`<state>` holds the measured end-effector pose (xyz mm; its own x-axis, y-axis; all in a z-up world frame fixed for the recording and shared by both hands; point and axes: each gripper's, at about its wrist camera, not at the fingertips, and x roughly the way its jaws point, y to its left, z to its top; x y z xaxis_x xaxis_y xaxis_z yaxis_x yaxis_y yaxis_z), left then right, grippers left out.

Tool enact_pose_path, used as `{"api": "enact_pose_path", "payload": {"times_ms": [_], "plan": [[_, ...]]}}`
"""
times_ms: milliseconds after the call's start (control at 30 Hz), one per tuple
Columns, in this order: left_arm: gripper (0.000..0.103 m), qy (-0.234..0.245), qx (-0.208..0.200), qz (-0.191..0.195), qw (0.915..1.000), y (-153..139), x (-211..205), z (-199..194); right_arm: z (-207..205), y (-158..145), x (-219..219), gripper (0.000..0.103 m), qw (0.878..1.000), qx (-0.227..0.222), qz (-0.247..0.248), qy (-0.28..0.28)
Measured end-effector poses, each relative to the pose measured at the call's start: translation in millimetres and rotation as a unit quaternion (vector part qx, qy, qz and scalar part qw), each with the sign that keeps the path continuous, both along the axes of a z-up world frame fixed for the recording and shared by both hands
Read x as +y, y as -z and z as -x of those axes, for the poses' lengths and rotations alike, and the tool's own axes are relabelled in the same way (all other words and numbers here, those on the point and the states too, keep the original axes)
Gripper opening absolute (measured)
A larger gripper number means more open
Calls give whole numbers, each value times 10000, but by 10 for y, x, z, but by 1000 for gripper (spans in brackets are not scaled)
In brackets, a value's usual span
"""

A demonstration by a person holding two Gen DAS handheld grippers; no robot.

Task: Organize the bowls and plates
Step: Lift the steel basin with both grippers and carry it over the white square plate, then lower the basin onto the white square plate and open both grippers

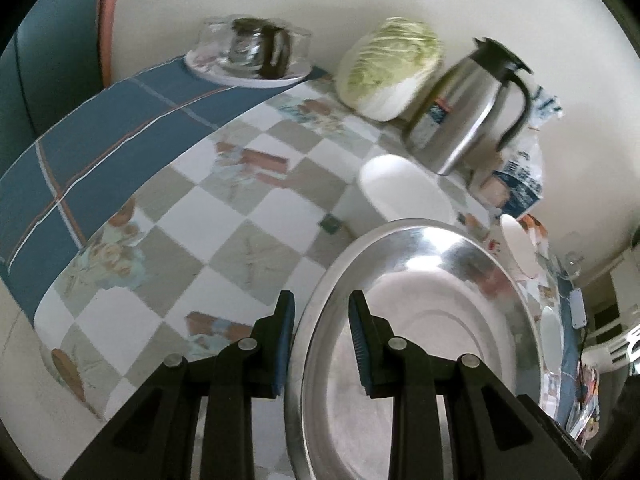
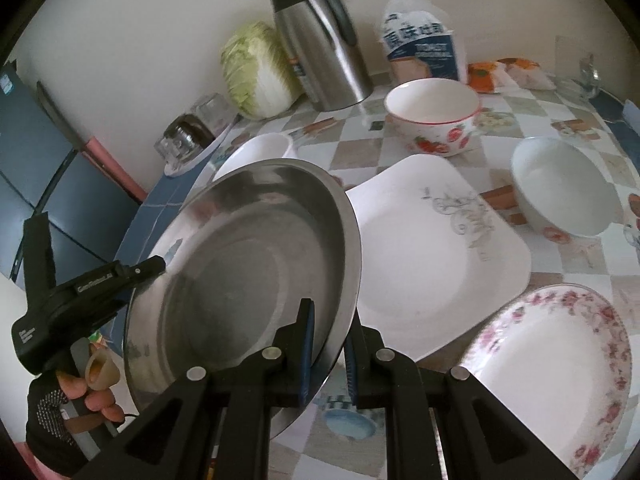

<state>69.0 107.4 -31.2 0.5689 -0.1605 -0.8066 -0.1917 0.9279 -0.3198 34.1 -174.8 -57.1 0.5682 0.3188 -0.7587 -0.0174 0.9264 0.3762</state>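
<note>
Here your right gripper (image 2: 326, 344) and left gripper (image 1: 322, 322) each clamp the steel plate (image 2: 248, 264), tilted above the table (image 1: 248, 216). Only the right view shows the square plate (image 2: 436, 256), floral plate (image 2: 560, 368) and bowls (image 2: 434, 118). The steel is shiny, empty.

Soft, even daylight lit both views, its source perhaps off toward two o'clock. The steel basin (image 1: 420, 320) threw white glare. Motion blur smeared the kettle (image 1: 468, 108); fisheye bending and black vignetting ringed every edge.
</note>
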Motion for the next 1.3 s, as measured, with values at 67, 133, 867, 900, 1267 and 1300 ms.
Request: {"api": "enact_pose_path", "payload": {"times_ms": [67, 133, 867, 900, 1267, 1300], "plan": [[29, 126, -81, 14, 9999, -38, -101, -14, 1, -19, -114, 15, 9999, -26, -57, 104], [29, 244, -156, 16, 9996, -76, -202, -27, 0, -28, -211, 15, 9998, -52, -84, 185], [29, 1098, -210, -606, 9919, 66, -1020, -193, -139, 182, -952, 15, 9971, -43, -142, 745], [29, 1124, -221, -622, 9915, 73, -1036, -199, -144, 196, -957, 15, 9970, -22, -115, 760], [29, 1212, -101, -621, 9906, 175, -1080, -326, -221, 299, -964, 15, 9963, 82, 145, 839], [29, 1214, -95, -614, 9906, 179, -1079, -332, -229, 308, -963, 15, 9963, 90, 166, 840]]}}
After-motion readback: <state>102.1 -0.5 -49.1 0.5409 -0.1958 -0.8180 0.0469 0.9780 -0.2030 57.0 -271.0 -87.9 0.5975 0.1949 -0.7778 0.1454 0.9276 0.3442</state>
